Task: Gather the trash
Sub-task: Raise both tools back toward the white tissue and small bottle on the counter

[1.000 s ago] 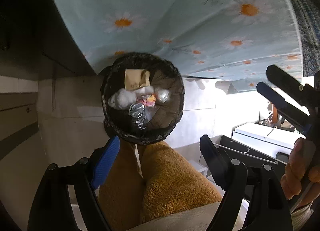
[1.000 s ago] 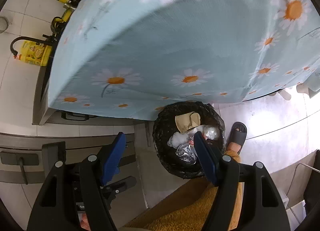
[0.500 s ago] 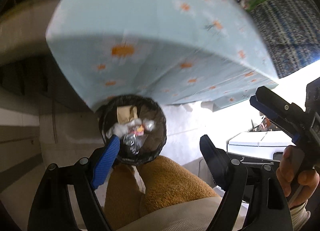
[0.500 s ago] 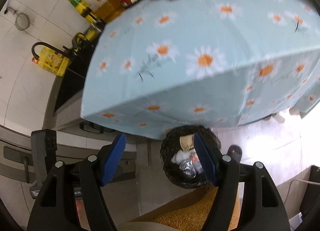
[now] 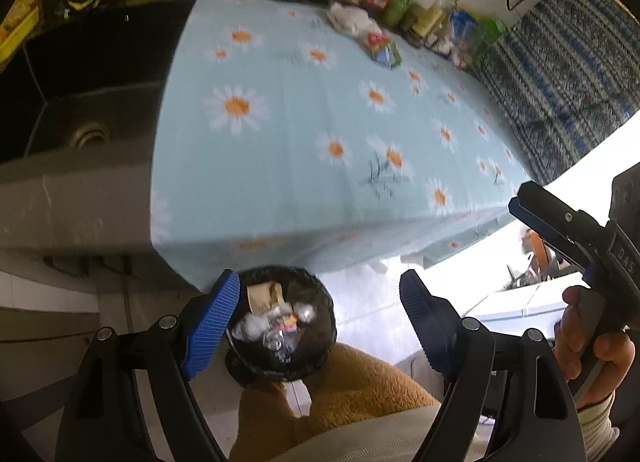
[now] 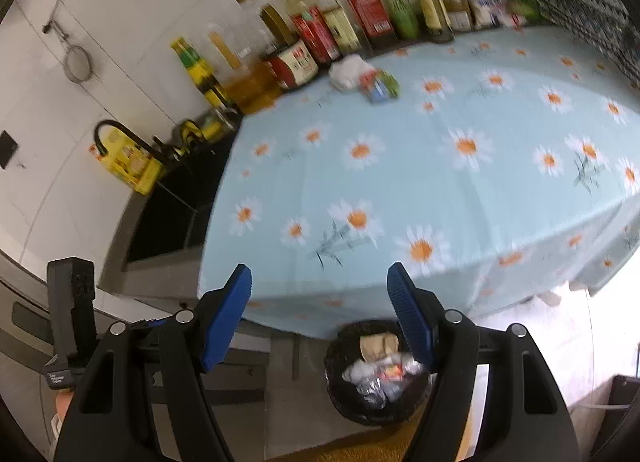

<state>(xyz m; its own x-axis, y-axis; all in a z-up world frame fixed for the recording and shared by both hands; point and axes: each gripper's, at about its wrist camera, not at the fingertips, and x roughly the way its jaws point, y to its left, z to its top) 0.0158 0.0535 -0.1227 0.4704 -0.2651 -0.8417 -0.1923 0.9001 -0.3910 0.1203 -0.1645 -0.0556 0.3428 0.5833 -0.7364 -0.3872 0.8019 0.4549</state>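
Note:
A black-lined trash bin (image 5: 280,326) with paper, foil and wrappers in it stands on the floor by the table's near edge; it also shows in the right wrist view (image 6: 376,374). On the daisy tablecloth (image 5: 320,133), far side, lie crumpled white paper (image 5: 350,19) and a small red-green-blue packet (image 5: 384,47); both show in the right wrist view, the paper (image 6: 348,69) and the packet (image 6: 380,85). My left gripper (image 5: 320,306) is open and empty above the bin. My right gripper (image 6: 320,302) is open and empty, and also shows in the left wrist view (image 5: 532,205).
A row of bottles and jars (image 6: 340,21) lines the wall behind the table. A dark sink (image 5: 80,101) with a black tap (image 6: 116,133) sits left of the table. A patterned blue cloth (image 5: 560,73) hangs at the right. My orange-clad legs (image 5: 352,394) are below.
Both grippers have risen and tilted up from over the bin; the tabletop and the bottles behind it have come into view. Both stay open and empty.

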